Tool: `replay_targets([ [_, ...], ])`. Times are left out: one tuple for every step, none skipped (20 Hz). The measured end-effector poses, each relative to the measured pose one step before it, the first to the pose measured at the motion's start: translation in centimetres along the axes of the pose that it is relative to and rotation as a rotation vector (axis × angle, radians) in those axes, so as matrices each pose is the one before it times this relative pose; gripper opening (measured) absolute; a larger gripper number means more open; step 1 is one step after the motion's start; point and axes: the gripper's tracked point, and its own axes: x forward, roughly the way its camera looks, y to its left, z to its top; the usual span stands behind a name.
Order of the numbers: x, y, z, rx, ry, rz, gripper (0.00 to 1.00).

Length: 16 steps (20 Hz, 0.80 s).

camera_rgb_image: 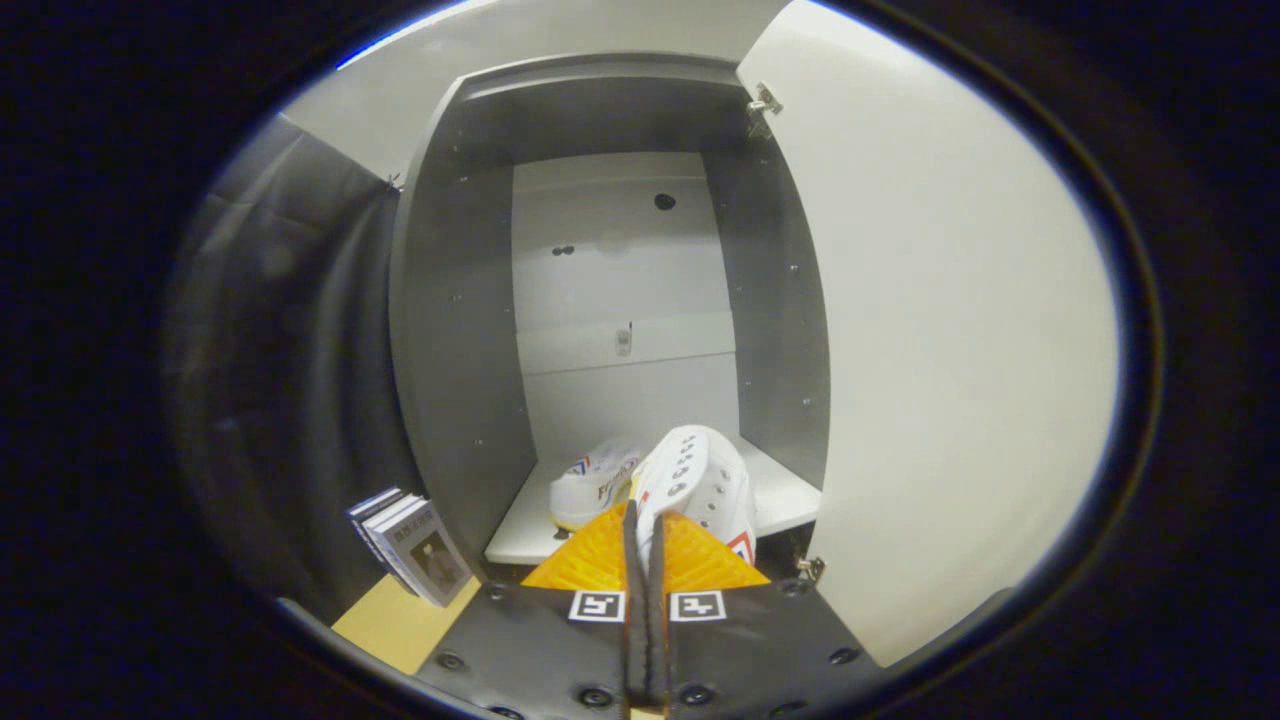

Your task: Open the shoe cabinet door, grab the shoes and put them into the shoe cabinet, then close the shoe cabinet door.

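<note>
Left of the cabinet (470,330), books (410,545) are leaning on the bench (400,620). Inside the cabinet, one shoe (590,485) is already lying on the bottom shelf (520,540); beside it the gripper (645,540) is pinching a second shoe (700,485) just above the shelf. Right of the cabinet, the door (950,330) is standing open, waiting to be closed.

Cabinet (455,330): matt grey laminate side panels, smooth pale back panel. Door (950,330), right of frame: smooth matt white board with bright metal hinges (763,104). Shoes (700,480): white canvas-like cloth with metal eyelets. Books (410,545), lower left: glossy paper covers. Wall (280,380): matt black cloth.
</note>
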Motion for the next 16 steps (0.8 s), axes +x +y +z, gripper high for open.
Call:
replay_targets([
  [1.287, -0.227, 0.458, -0.00361, -0.00509, 0.00487, 0.02],
  [1.402, -0.251, 0.473, -0.00494, -0.00122, 0.00276, 0.02],
  [1.544, -0.158, 0.391, -0.00506, 0.00113, 0.00254, 0.02],
  [1.491, -0.281, 0.334, -0.00612, -0.00157, 0.00254, 0.02],
  [1.49, -0.302, 0.16, -0.00992, 0.00407, 0.00066, 0.02],
  [1.447, -0.3, 0.135, -0.01224, 0.00346, 0.00048, 0.02],
  [1.462, -0.328, -0.035, -0.01541, 0.00786, -0.00067, 0.02],
  [1.251, -0.259, -0.037, -0.01622, 0.01029, -0.00088, 0.02],
  [1.211, -0.255, -0.181, -0.0121, 0.00681, -0.0022, 0.02],
  [1.135, -0.327, -0.162, -0.00894, 0.01188, -0.00209, 0.02],
  [1.312, -0.185, -0.418, -0.00751, 0.01218, -0.0017, 0.02],
  [1.017, -0.187, -0.346, -0.00971, 0.01307, -0.00121, 0.02],
  [0.967, -0.267, -0.461, -0.01046, 0.01407, -0.00002, 0.02],
  [0.819, 0.006, -0.299, -0.0071, 0.01197, 0.00249, 0.02],
  [0.979, -0.055, -0.503, -0.00397, 0.01359, 0.00314, 0.02],
  [0.818, 0.007, -0.333, -0.00143, 0.01037, 0.00314, 0.02],
])
